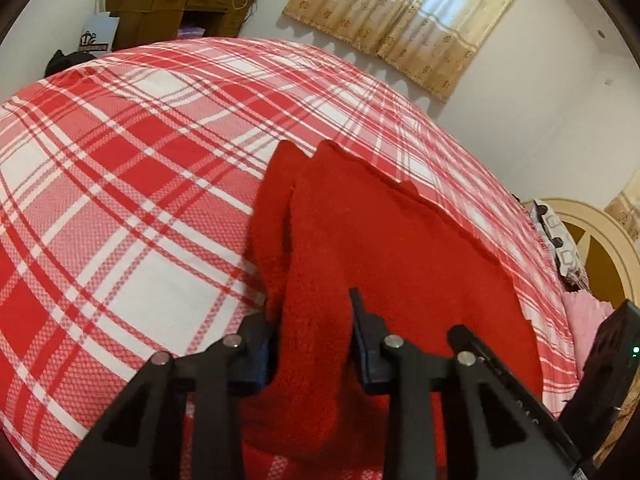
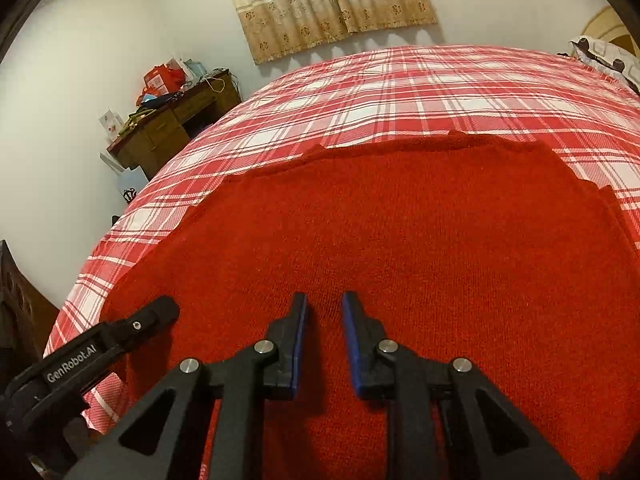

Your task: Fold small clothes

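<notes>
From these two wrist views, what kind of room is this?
Most likely a home bedroom: a bed under a red-and-white plaid sheet, a curtained window behind it, and a cluttered wooden desk by the wall.

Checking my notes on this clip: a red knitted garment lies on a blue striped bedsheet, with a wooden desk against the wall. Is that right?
Not quite. The bedsheet is red and white plaid, not blue striped; both wrist views show it. The rest stands: the red knitted garment lies on it, and a wooden desk stands against the wall.
</notes>
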